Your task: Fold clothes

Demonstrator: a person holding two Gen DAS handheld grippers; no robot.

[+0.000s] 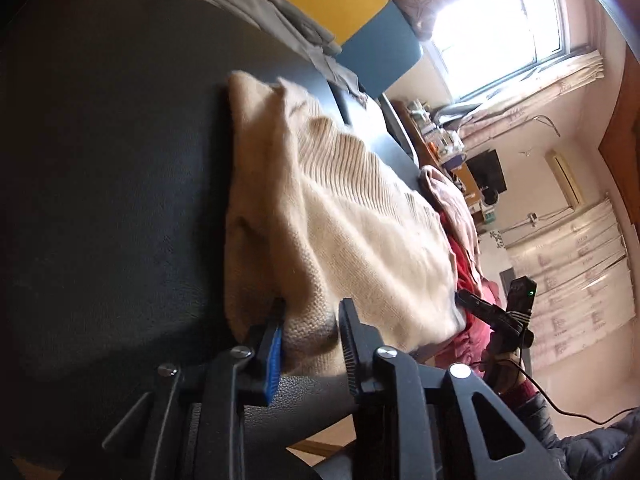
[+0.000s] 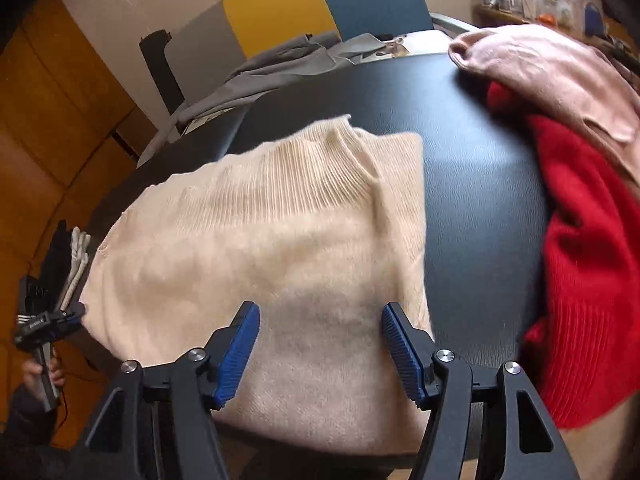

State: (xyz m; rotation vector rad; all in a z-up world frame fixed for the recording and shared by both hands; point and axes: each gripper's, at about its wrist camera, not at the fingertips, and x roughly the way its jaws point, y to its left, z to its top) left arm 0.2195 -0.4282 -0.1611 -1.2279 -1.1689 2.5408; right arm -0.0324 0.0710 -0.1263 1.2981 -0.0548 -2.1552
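A cream knitted sweater [image 2: 280, 240] lies folded on the black table [image 2: 480, 184]; it also shows in the left wrist view [image 1: 344, 220]. My left gripper [image 1: 312, 328] has its fingers set around the sweater's near corner, with a gap between them, so it is open. My right gripper [image 2: 320, 344] is open above the sweater's near edge, its blue pads [image 2: 402, 356] wide apart and holding nothing. The right gripper's tip shows in the left wrist view [image 1: 472, 304] at the sweater's far corner. The left gripper shows in the right wrist view [image 2: 52, 320].
A red sweater [image 2: 588, 272] and a pink garment [image 2: 552, 72] lie heaped on the table's right side. Grey clothing [image 2: 280, 68] lies at the far edge. A yellow and blue chair back [image 2: 328, 4] stands behind the table.
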